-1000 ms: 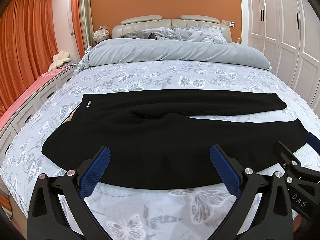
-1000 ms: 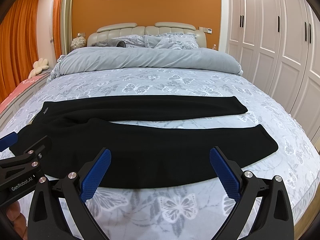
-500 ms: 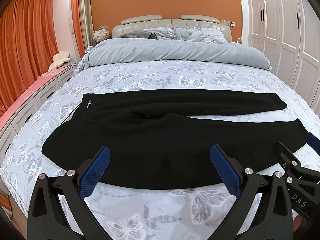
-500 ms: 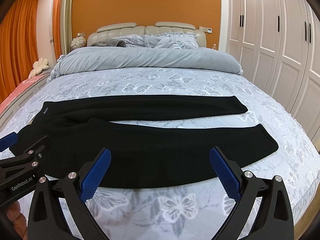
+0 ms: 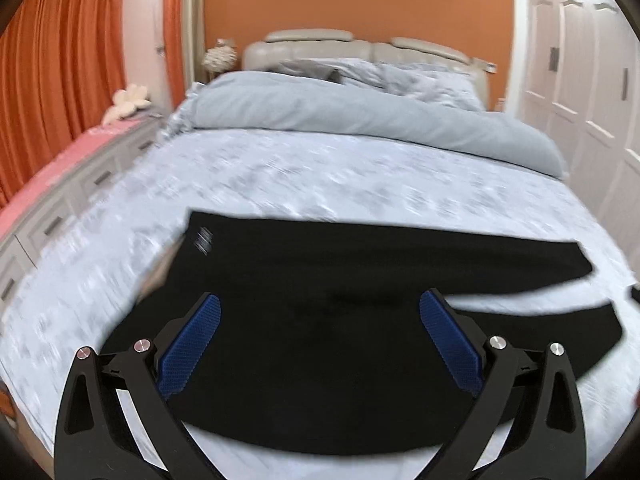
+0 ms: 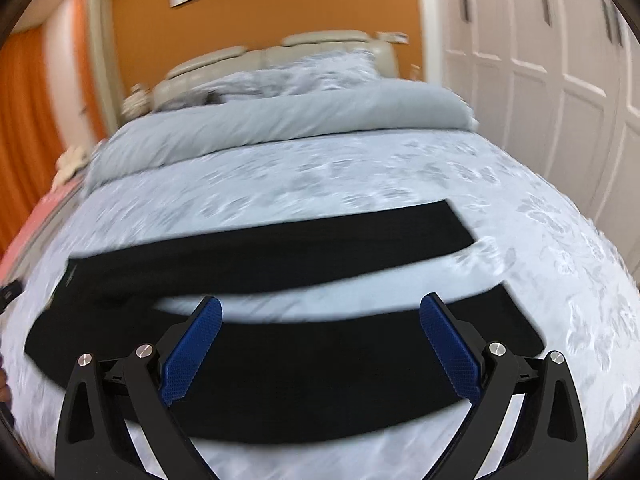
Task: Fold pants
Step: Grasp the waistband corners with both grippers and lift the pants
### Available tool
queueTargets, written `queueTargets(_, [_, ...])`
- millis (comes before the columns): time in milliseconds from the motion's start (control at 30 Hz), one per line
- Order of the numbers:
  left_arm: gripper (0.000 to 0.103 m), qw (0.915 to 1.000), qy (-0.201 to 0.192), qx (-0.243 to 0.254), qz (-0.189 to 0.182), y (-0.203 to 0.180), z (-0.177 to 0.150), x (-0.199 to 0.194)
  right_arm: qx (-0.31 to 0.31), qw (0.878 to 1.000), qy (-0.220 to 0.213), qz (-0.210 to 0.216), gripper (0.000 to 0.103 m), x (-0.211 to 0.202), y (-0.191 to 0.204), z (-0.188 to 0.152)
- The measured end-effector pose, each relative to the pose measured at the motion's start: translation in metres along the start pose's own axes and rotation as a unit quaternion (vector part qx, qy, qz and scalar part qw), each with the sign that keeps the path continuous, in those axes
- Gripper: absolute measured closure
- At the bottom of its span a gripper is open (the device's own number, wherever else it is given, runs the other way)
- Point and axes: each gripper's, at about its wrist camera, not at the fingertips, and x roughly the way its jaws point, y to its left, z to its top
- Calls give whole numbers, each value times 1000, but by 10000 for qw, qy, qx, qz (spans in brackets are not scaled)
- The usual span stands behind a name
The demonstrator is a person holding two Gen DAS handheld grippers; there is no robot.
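I have both tools spread wide and holding nothing: the left gripper and the right gripper each show their blue pads far apart at the bottom of their frames. The pants lie flat on the bed, a black shape stretching across the lower half of both views, its long axis running left to right, crosswise to the way my fingers point. In the left view the waistband end sits at centre left, with a small pale label near the corner, and the legs run off toward the right edge; in the right view the two leg ends finish at centre right, split by a wedge of pale sheet. So my left tool is nearer the waist and my right tool nearer the cuffs (both frames are smeared, so I cannot judge fine wrinkles). The near leg lies just ahead of and under both sets of pads. My guess is that I should pinch that near edge at both ends and carry it over onto the far leg.
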Motion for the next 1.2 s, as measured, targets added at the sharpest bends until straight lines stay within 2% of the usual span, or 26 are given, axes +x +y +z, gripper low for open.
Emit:
queueTargets(133, [5,9980,426,-234,392,56,39,81,107,9980,348,-519,5,80,-64,41])
queueTargets(233, [5,9917,1011,-594,534,103,58,155,241,9951,569,-771,5,138,-101,62])
queueTargets(300, [5,9836,1299,-970,787,135,65,201,250,9932,748,-855,5,172,-116,74])
queueTargets(433, [5,9691,1814,-1582,548,170,68,262,62,9903,1065,-889,5,227,-130,87])
queueTargets(467, [5,9624,2004,-1759,512,178,67,281,41,9893,1139,-910,5,237,-133,88])
queueTargets(533, [5,9546,2180,-1943,591,185,63,300,10,9879,1288,-868,5,255,-135,89])
queueTargets(567, [5,9528,2181,-1989,713,187,61,308,-18,9879,1318,-822,6,262,-134,87])
queueTargets(633, [5,9553,2084,-1917,847,187,61,317,-84,9889,1286,-735,10,270,-129,84])
queueTargets(667, [5,9579,2026,-1807,937,183,61,318,-115,9891,1295,-686,31,272,-126,83])
queueTargets(700, [6,9598,2003,-1706,975,179,63,321,-146,9893,1283,-675,38,273,-122,82])
queueTargets(733, [15,9617,2019,-1538,1032,174,64,323,-148,9909,1182,-635,54,270,-119,82])
queueTargets(767, [40,9636,2005,-1289,1208,170,65,323,-99,9914,1174,-562,96,268,-118,83])
queueTargets(800, [47,9651,1994,-1191,1212,167,66,319,62,9932,1096,-394,96,259,-120,85])
queueTargets(833, [72,9672,1958,-1234,1049,167,67,314,79,9945,974,-379,96,252,-118,87])
queueTargets(867, [86,9680,1907,-1367,890,169,68,304,56,9962,807,-329,96,238,-116,91])
queueTargets(1000, [90,9779,1348,-1426,719,177,85,255,28,9999,140,-15,97,167,-110,103])
queueTargets(1067, [90,9814,1041,-1567,369,183,92,217,23,9998,-102,172,97,127,-111,107])
queueTargets(1200, [90,9864,532,-1542,-186,186,91,132,-165,9978,-438,462,97,56,-112,95])
